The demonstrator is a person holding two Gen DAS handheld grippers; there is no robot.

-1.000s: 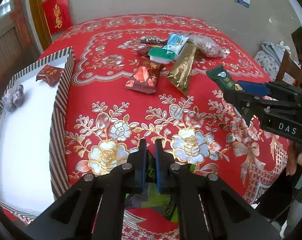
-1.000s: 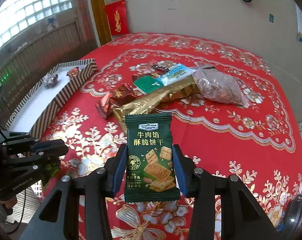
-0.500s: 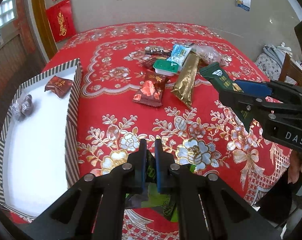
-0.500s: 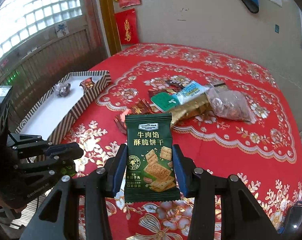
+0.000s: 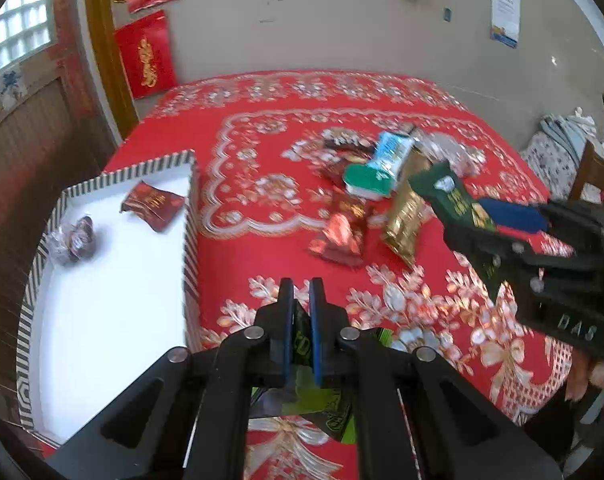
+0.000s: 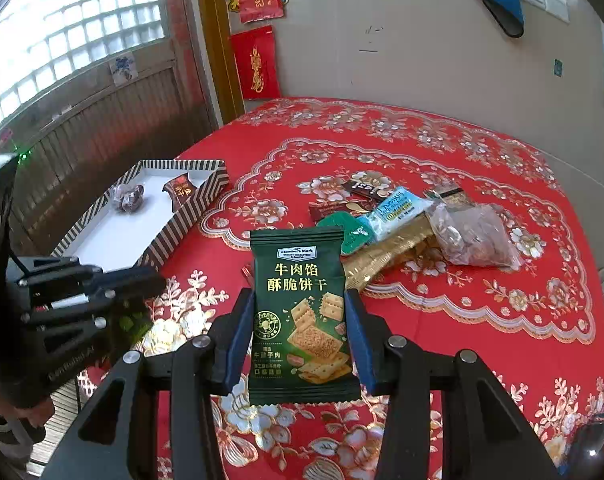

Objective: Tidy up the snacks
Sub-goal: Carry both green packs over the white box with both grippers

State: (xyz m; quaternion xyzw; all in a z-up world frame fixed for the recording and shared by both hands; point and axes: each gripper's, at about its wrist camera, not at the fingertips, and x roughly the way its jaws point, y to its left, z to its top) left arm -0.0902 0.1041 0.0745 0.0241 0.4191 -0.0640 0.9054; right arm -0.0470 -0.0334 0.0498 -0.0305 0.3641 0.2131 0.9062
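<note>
My left gripper point(image 5: 301, 300) is shut on a green snack packet point(image 5: 302, 338) that hangs below its fingers, held above the red tablecloth beside the striped box point(image 5: 190, 216). My right gripper point(image 6: 300, 320) is shut on a dark green cracker packet point(image 6: 300, 316), held upright above the table; this packet also shows in the left wrist view point(image 5: 453, 200). The box point(image 6: 190, 216) holds a dark red packet point(image 5: 154, 205) and a clear bag of dark sweets point(image 5: 74, 236). A pile of loose snacks point(image 5: 377, 184) lies mid-table.
The pile has a gold packet point(image 6: 385, 252), a teal tub point(image 6: 345, 232), a light blue packet point(image 6: 397, 210), a clear bag of brown bits point(image 6: 473, 236) and a red foil packet point(image 5: 341, 232). A chair point(image 5: 593, 176) stands at the right. A wall lies behind the table.
Both grippers have risen and drawn back with their packets; the table and box look farther away. The left gripper has shifted toward the box. Grips are unchanged.
</note>
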